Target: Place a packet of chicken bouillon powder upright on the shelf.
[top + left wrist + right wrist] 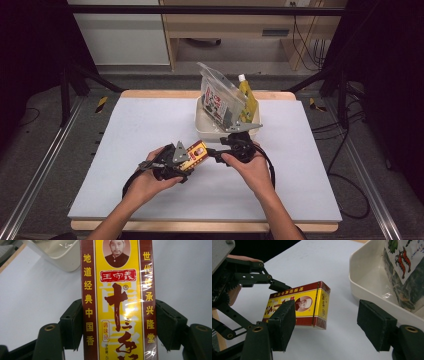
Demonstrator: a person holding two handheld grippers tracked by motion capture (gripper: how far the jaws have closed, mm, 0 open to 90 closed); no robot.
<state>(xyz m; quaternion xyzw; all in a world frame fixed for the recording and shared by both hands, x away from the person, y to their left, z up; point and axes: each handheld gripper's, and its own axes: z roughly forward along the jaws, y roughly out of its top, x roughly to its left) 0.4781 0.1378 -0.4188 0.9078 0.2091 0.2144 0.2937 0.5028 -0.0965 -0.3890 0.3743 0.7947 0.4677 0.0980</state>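
Noting our left gripper (117, 322) jaws pinching a yellow-and-maroon spice box (117, 302), portrait and Chinese script on its glossy wrap; right gripper (327, 327) jaws spread, empty.

box (117, 302) | 王守义 十三香 调味品 | left 地道经典中国香 | right 世代传承兴隆堂

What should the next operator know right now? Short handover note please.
Left claw: shut on the box, held above the table, one end pointing toward the tub.
Right claw: open, holding nothing, facing the box's free end, close to the tub.
Tub: holds a bag and a yellow pouch, both upright.
Done: box picked up.
Left: probably hand the box to the right claw or set it in the tub.
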